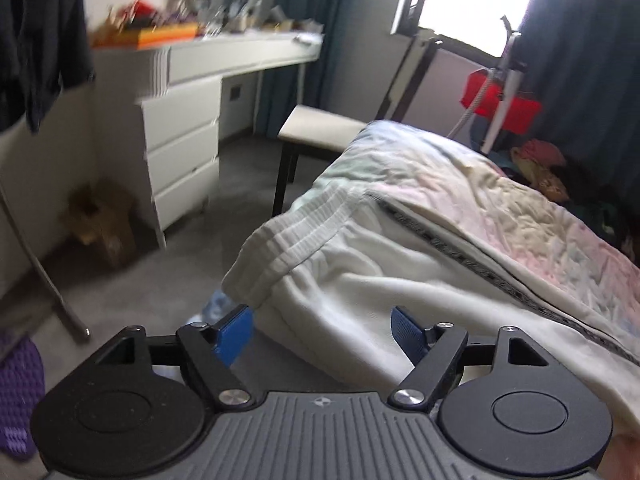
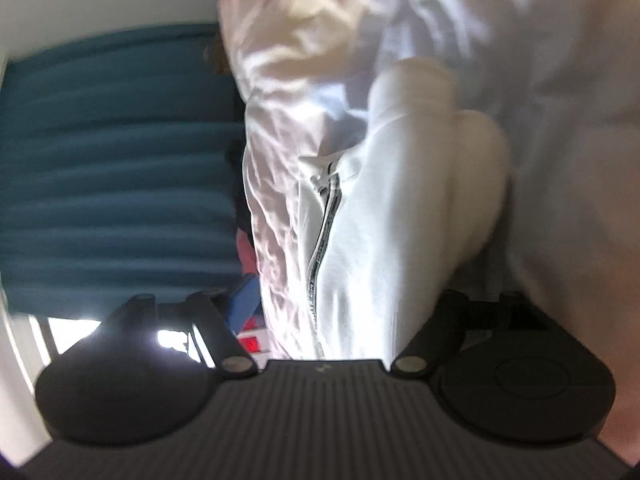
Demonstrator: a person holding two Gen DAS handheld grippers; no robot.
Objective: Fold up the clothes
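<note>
The white sweatpants (image 1: pixel 360 264) lie on the bed (image 1: pixel 520 200), waistband over its edge; the left gripper (image 1: pixel 322 334) is wide open and empty, the right gripper (image 2: pixel 340 312) cannot be read, so the pants may slide off.

Home bedroom: quilted bed (image 1: pixel 500 200); white drawers (image 1: pixel 180 152); cluttered vanity (image 1: pixel 240 46); curtained window (image 1: pixel 480 0)

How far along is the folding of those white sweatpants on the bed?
Early. Done: the white sweatpants lie spread lengthwise on the bed, waistband toward the edge. In hand: the left gripper sits at the waistband with jaws open, gripping nothing. The right gripper is pressed into the fabric; its grip is hidden. Left: no finished fold shows.
</note>
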